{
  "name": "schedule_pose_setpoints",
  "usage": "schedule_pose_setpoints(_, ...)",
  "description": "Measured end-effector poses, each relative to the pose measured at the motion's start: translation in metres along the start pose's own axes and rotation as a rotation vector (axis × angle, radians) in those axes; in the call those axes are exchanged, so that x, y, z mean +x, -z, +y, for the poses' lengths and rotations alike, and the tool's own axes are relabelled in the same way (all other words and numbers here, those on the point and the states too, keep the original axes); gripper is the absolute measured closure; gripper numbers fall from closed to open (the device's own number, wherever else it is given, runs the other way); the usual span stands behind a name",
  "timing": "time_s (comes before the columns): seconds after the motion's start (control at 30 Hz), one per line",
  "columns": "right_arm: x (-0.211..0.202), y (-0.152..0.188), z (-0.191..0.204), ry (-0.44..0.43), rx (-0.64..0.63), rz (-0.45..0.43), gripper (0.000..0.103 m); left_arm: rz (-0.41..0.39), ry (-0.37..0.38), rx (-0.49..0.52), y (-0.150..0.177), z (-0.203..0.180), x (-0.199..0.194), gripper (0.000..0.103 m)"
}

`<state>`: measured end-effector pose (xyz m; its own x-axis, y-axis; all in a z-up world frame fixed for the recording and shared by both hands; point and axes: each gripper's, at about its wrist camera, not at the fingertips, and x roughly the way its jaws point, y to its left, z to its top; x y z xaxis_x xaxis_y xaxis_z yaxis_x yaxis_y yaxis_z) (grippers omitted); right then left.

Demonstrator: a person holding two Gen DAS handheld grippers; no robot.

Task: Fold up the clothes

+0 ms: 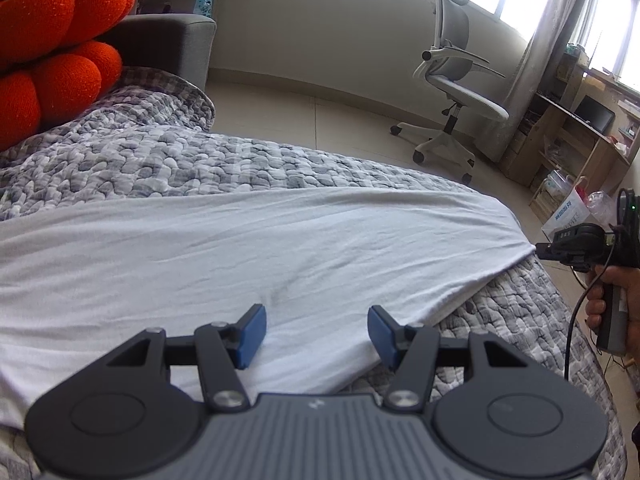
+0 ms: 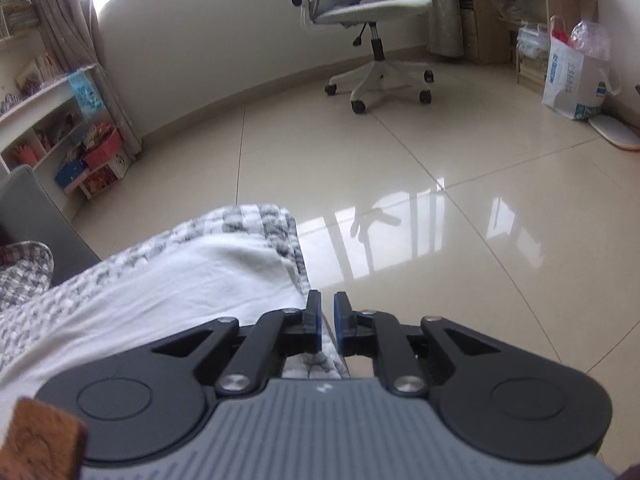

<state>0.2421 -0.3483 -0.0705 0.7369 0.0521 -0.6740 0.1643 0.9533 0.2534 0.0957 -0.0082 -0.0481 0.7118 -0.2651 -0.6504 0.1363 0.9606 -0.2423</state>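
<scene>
A white garment (image 1: pixel 280 248) lies spread flat over a grey quilted bed cover (image 1: pixel 160 160). My left gripper (image 1: pixel 316 332) hovers just above the garment's near edge. It is open, and nothing sits between its blue pads (image 1: pixel 252 336). My right gripper (image 1: pixel 560 252), held in a person's hand (image 1: pixel 600 300), points at the garment's right corner (image 1: pixel 524 246) from beyond the bed edge. In the right wrist view the right gripper (image 2: pixel 328 320) is all but shut, with only a thin slit and nothing in it. The white garment (image 2: pixel 180 280) ends just left of its left finger.
Orange plush cushions (image 1: pixel 52 40) lie at the bed's far left. A grey office chair (image 1: pixel 452 72) stands on the tiled floor (image 2: pixel 440 200) beyond the bed. A wooden desk (image 1: pixel 568 136) and bags (image 2: pixel 576 72) line the right side, and a shelf (image 2: pixel 52 128) the left wall.
</scene>
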Motion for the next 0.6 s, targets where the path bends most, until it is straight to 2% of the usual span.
schedule_pose_setpoints(0.2, -0.029, 0.016, 0.067, -0.191, -0.2, -0.011, 0.089, -0.048, -0.047, -0.054, -0.004, 0.012, -0.007, 0.046)
schedule_pose_setpoints(0.3, -0.043, 0.024, 0.1, -0.287, -0.301, -0.016, 0.089, -0.037, -0.059, -0.077, -0.003, 0.017, -0.007, 0.046)
schedule_pose_setpoints(0.37, -0.047, 0.047, 0.134, -0.384, -0.431, 0.033, 0.089, -0.016, -0.072, -0.072, -0.002, 0.017, -0.005, 0.046)
schedule_pose_setpoints(0.47, -0.048, 0.076, 0.168, -0.418, -0.616, 0.063, 0.087, 0.011, -0.121, -0.007, 0.001, 0.011, -0.004, 0.046)
schedule_pose_setpoints(0.53, -0.046, 0.077, 0.163, -0.371, -0.622, 0.04, 0.084, 0.023, -0.133, 0.022, 0.002, 0.008, -0.006, 0.045)
schedule_pose_setpoints(0.6, -0.044, 0.067, 0.143, -0.319, -0.566, 0.024, 0.083, 0.036, -0.132, 0.048, 0.005, 0.007, -0.009, 0.045)
